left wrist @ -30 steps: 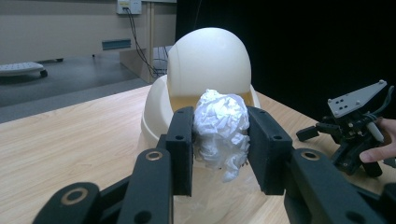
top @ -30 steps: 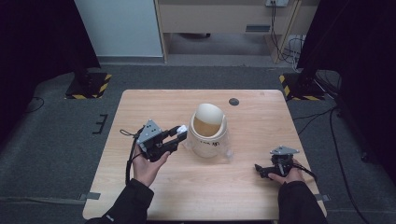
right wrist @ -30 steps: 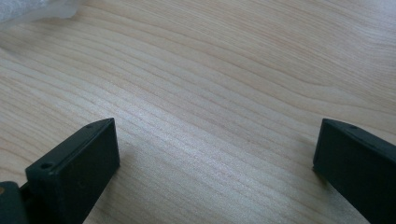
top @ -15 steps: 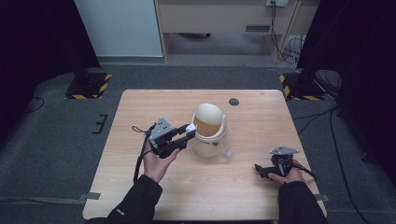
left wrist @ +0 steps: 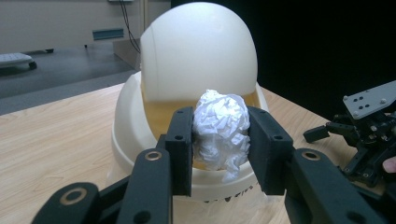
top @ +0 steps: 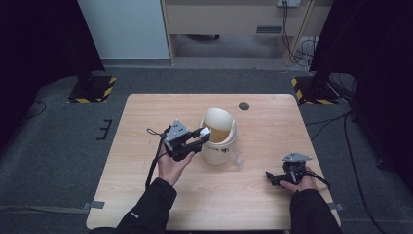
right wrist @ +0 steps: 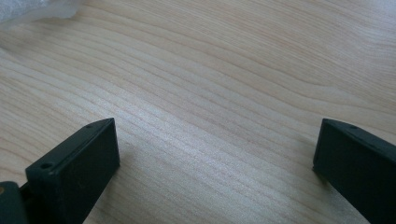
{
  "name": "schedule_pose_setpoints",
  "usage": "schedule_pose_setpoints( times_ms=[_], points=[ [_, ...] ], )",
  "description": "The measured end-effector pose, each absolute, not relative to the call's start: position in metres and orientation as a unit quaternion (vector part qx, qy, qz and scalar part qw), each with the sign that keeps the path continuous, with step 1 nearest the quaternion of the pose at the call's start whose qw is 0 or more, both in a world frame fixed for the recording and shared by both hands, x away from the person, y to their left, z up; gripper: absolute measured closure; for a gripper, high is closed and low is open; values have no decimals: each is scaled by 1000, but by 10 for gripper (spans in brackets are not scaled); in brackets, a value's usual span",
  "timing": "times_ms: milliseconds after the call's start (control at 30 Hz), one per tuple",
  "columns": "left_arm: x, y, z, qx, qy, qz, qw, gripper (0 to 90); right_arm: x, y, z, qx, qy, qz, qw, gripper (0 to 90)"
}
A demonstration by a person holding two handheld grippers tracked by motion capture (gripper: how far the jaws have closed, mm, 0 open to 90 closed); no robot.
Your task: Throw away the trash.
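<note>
In the high view your left hand comes up from the lower left of the frame onto the wooden table, carrying the left gripper just left of centre, its jaws pointing right toward the cream swing-lid bin that stands at the middle of the tabletop. A black cable trails from that gripper down beside your wrist. In the left gripper view the left gripper has its two black pads pressed on either side of a crumpled ball of white paper; the ball sits at the centre of the frame, right in front of the bin's opening, where the domed lid is tilted back and an amber-tinted gap shows beneath it. Whether the paper touches the bin's rim you cannot tell.

Further right in the high view, a small dark round mark lies on the table near its far edge. At the lower right your right hand rests on the tabletop with the right gripper, well apart from the bin. In the right gripper view its jaws stand wide over bare wood with nothing between them
</note>
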State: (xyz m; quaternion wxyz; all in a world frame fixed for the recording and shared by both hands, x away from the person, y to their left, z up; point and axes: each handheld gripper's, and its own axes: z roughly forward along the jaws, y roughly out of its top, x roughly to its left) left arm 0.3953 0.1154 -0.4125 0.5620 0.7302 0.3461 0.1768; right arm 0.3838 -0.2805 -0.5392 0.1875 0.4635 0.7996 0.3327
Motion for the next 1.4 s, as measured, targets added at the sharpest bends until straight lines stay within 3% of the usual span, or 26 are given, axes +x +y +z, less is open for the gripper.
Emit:
schedule_pose_setpoints(
  times_ms=[933, 1200, 1400],
  points=[
    [415, 93, -429, 752, 351, 172, 531, 617, 384, -280, -539, 464, 799, 333, 188, 6],
    [413, 92, -429, 751, 342, 173, 537, 503, 384, -280, -539, 463, 800, 333, 188, 6],
    [405, 100, -423, 747, 338, 172, 546, 473, 384, -280, -539, 464, 799, 333, 187, 6]
  ],
)
